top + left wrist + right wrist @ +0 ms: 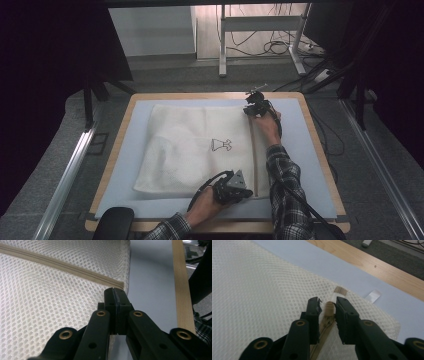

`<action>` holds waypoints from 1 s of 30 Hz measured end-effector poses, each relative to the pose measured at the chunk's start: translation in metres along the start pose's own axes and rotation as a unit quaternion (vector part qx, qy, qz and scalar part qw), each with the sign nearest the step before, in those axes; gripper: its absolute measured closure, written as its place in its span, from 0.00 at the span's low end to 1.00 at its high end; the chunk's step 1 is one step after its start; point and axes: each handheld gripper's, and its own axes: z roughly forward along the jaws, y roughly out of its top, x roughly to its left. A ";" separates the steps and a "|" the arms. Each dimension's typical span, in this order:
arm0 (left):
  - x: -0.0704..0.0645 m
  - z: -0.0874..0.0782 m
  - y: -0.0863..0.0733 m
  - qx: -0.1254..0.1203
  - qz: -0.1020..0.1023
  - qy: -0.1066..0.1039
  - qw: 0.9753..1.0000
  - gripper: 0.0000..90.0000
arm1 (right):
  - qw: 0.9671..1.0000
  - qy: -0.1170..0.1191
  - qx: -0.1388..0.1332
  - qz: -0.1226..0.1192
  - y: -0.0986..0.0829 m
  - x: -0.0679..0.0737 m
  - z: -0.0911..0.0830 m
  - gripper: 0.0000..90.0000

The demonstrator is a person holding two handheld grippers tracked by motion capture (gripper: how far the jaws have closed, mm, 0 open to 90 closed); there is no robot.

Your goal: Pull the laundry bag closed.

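A white mesh bag (200, 145) lies flat on the blue mat (300, 150), printed with a small black dress logo (221, 145). Its beige zipper (254, 155) runs along the right side. My left gripper (245, 192) sits at the near right corner. In the left gripper view it (115, 291) is shut on the mesh (50, 302) at the zipper's end (117, 285). My right gripper (255, 110) is at the zipper's far end. In its own view it (327, 302) stands slightly open, with the beige pull tab (329, 308) between the jaws.
The mat covers a wooden table (215, 95) whose edge (362, 262) shows beyond the bag. A small white label (373, 295) lies on the mat by the far corner. Desk legs and cables (270, 47) stand on the floor behind.
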 end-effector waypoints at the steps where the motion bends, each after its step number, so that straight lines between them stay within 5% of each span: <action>1: 0.001 -0.001 0.001 0.002 0.001 0.000 1.000 0.98 | 1.000 0.005 -0.001 -0.001 -0.002 0.000 -0.002 0.77; 9: 0.003 -0.010 0.007 -0.005 -0.009 0.014 1.000 0.63 | 0.999 0.031 -0.014 0.003 -0.016 0.005 -0.026 0.48; 17: -0.001 -0.006 0.007 0.010 0.002 0.024 1.000 0.39 | 0.999 0.049 -0.024 0.002 -0.043 0.011 -0.051 0.35; 30: 0.000 -0.011 -0.001 0.013 -0.019 0.008 1.000 0.21 | 0.998 0.050 -0.025 -0.004 -0.064 0.021 -0.078 0.15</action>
